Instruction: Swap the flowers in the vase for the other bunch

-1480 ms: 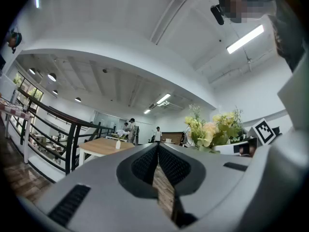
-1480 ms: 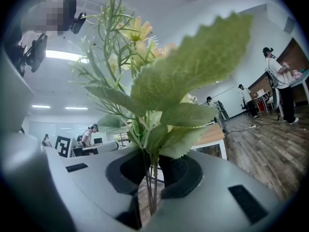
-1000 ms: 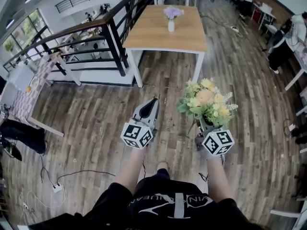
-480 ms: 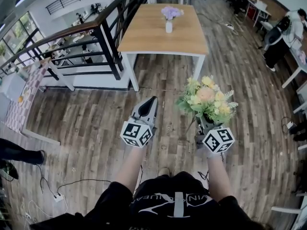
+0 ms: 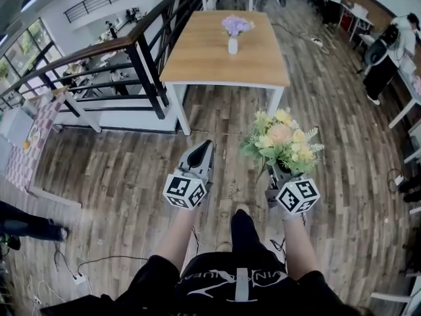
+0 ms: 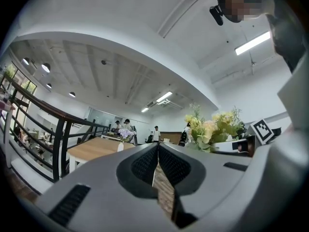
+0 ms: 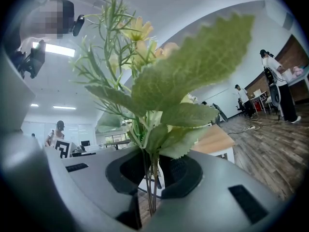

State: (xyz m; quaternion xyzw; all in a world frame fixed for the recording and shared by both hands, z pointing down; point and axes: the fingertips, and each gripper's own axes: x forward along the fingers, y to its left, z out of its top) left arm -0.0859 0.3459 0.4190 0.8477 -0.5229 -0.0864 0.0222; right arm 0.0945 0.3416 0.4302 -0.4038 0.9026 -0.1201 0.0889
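A small white vase [image 5: 233, 45] with purple flowers [image 5: 236, 24] stands on a wooden table [image 5: 197, 58] ahead, far from both grippers. My right gripper [image 5: 281, 170] is shut on the stems [image 7: 150, 187] of a yellow and peach bunch [image 5: 281, 140], which stands upright above its jaws. In the right gripper view the bunch's green leaves [image 7: 188, 81] fill the middle. My left gripper [image 5: 206, 145] is shut with nothing in it and points toward the table. The vase [image 6: 120, 147] shows small in the left gripper view, beside the yellow and peach bunch [image 6: 212, 129].
A black railing [image 5: 141, 58] with a wooden top runs along the table's left side. Wood plank floor [image 5: 131, 170] lies between me and the table. A person [image 5: 385, 54] stands at desks far right. A cable and power strip [image 5: 79, 277] lie on the floor at lower left.
Both grippers and I have moved forward toward the table, which now sits nearer and lower in the head view. Neither gripper's hold has changed.
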